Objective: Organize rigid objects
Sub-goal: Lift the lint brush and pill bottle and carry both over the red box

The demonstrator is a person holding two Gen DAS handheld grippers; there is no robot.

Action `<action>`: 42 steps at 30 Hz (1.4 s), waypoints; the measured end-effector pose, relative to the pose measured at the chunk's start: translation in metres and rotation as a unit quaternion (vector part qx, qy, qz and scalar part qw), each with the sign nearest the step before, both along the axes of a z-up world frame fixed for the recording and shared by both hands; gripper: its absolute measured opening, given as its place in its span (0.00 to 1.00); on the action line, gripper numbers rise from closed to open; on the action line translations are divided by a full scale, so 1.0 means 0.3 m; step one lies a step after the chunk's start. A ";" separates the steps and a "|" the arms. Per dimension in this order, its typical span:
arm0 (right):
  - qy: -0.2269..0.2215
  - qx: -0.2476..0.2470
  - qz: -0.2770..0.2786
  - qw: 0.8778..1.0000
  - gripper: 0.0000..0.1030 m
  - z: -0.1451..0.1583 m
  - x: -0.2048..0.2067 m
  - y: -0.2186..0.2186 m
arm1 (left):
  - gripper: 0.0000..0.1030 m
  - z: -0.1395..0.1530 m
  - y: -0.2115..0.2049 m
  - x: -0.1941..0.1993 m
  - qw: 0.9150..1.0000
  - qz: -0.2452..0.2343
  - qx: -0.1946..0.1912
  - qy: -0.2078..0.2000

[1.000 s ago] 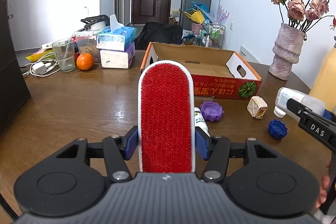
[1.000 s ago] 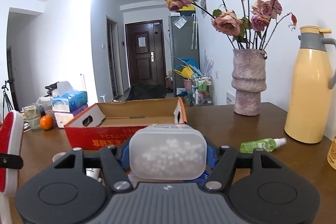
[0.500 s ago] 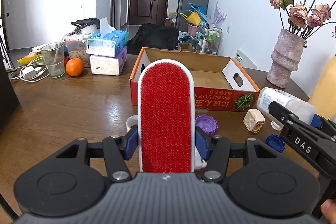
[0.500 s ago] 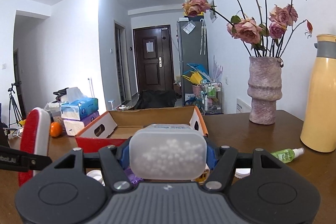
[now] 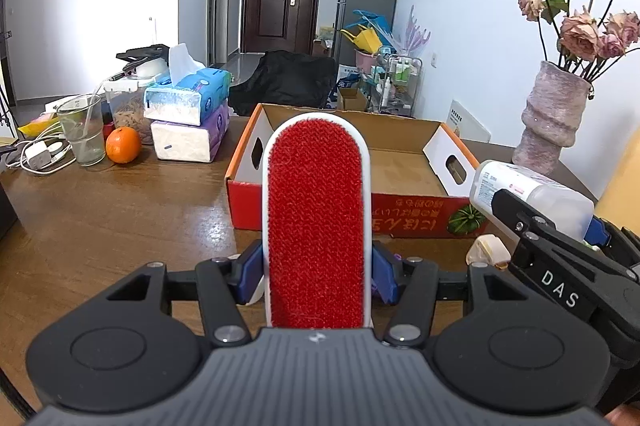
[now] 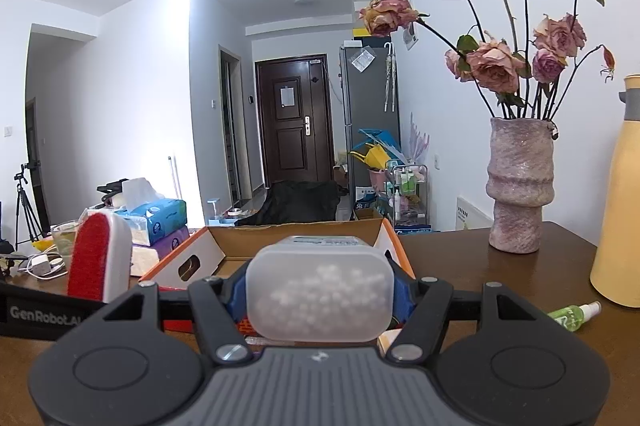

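Both tools have drawn closer to the open red-and-orange cardboard box (image 5: 400,214) on the desk (image 5: 120,218): left tool (image 5: 316,266) pinching the white-framed red velvet lint brush (image 5: 316,226), right tool (image 6: 318,300) pinching the frosted plastic bead bottle (image 6: 318,296); drop-off looks near

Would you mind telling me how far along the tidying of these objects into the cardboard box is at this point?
Done: nothing visible; the cardboard box floor looks bare. In hand: the left gripper holds the red lint brush, the right gripper the translucent bottle of white beads, both just short of the box. Left: dropping both in, then the cream cap and green spray bottle.
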State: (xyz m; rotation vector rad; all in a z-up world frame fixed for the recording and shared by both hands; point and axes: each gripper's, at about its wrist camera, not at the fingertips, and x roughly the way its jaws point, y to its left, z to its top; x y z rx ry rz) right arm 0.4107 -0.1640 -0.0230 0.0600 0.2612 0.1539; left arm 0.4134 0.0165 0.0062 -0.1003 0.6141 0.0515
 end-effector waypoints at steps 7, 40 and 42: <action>0.004 0.001 0.001 1.000 0.63 -0.010 0.066 0.012 | 0.55 -0.007 -0.004 0.066 1.000 0.005 0.002 -0.003; 0.015 0.006 0.014 1.000 0.63 -0.024 0.390 0.057 | 0.55 -0.034 0.060 0.392 0.999 0.011 -0.020 0.036; 0.015 0.008 0.015 1.000 0.63 -0.022 0.403 0.053 | 0.55 -0.027 0.059 0.402 0.999 0.011 -0.016 0.037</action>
